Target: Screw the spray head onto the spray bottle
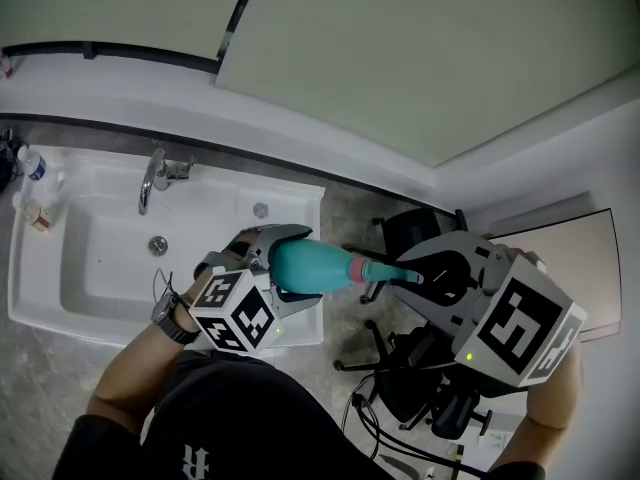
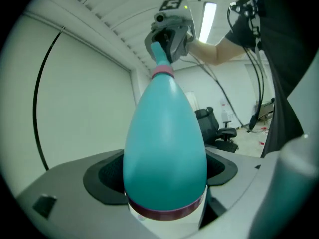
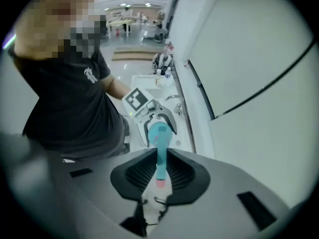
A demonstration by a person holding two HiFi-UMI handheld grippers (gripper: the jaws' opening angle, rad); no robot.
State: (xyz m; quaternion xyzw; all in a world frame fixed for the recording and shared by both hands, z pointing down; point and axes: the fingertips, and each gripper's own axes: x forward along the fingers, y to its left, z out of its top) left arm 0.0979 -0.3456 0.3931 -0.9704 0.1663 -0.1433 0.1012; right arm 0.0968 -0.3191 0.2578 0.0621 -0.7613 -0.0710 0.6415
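Observation:
A teal spray bottle (image 1: pixel 310 266) with a pink ring lies level in the air over the sink's right end. My left gripper (image 1: pixel 283 270) is shut on its wide base. In the left gripper view the bottle (image 2: pixel 164 143) fills the middle, seated between the pads. Its slim teal spray head (image 1: pixel 385 271) points right into my right gripper (image 1: pixel 425 276), whose jaws are shut on it. In the right gripper view the spray head (image 3: pixel 161 158) runs between the ribbed pads, with the bottle (image 3: pixel 158 133) and left gripper (image 3: pixel 158 121) beyond it.
A white sink (image 1: pixel 60 268) with a chrome tap (image 1: pixel 150 178) lies below left. Small bottles (image 1: pixel 35 183) stand at its far left corner. A black office chair (image 1: pixel 420 238) stands on the floor under my right gripper. A wall rises behind the sink.

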